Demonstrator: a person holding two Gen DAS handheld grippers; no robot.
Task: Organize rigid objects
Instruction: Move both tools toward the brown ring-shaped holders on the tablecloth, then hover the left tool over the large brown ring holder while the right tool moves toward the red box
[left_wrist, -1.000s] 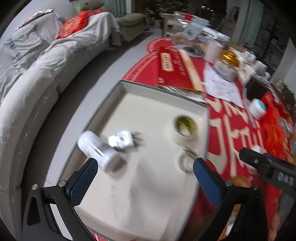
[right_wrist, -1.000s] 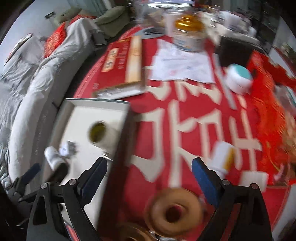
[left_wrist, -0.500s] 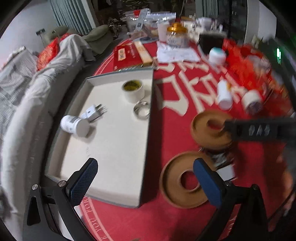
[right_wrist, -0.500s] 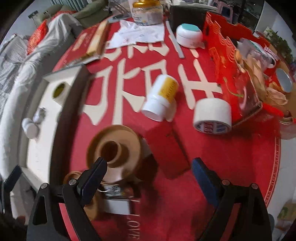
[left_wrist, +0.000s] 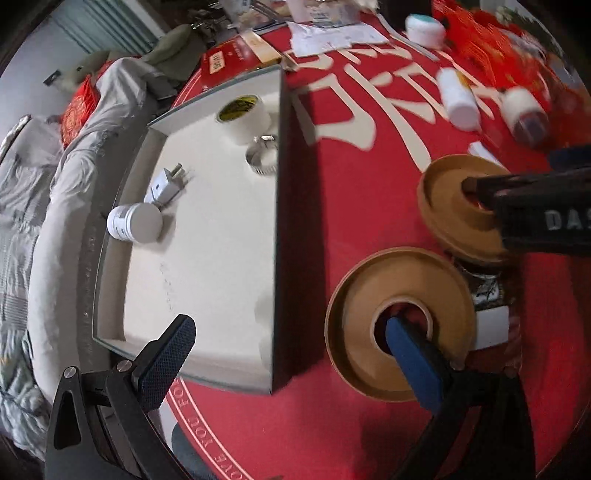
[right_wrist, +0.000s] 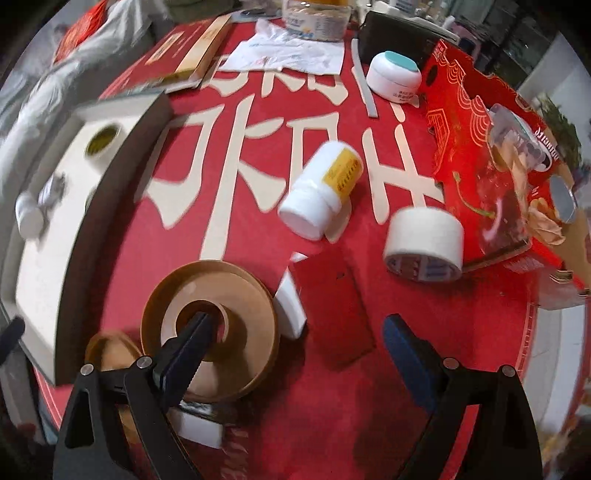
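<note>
We see both grippers spread wide, gripping nothing. Left gripper (left_wrist: 291, 347) hangs over the tray (left_wrist: 279, 206) edge, its right finger (left_wrist: 410, 350) poking into the hole of the near brown ring dish (left_wrist: 400, 295). Right gripper (right_wrist: 295, 343) has its left finger (right_wrist: 188, 350) in the hole of the far brown ring dish (right_wrist: 236, 306). White bottle (right_wrist: 321, 188) and tape roll (right_wrist: 424, 243) lie on the red cloth (right_wrist: 332, 406); jar (left_wrist: 135, 223), plug (left_wrist: 166, 184), yellow-core tape (left_wrist: 243, 114), and metal clamp (left_wrist: 262, 158) sit in the tray.

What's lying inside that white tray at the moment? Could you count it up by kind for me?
tape roll: 1
metal ring: 1
plug: 1
white jar: 1
Total: 4
</note>
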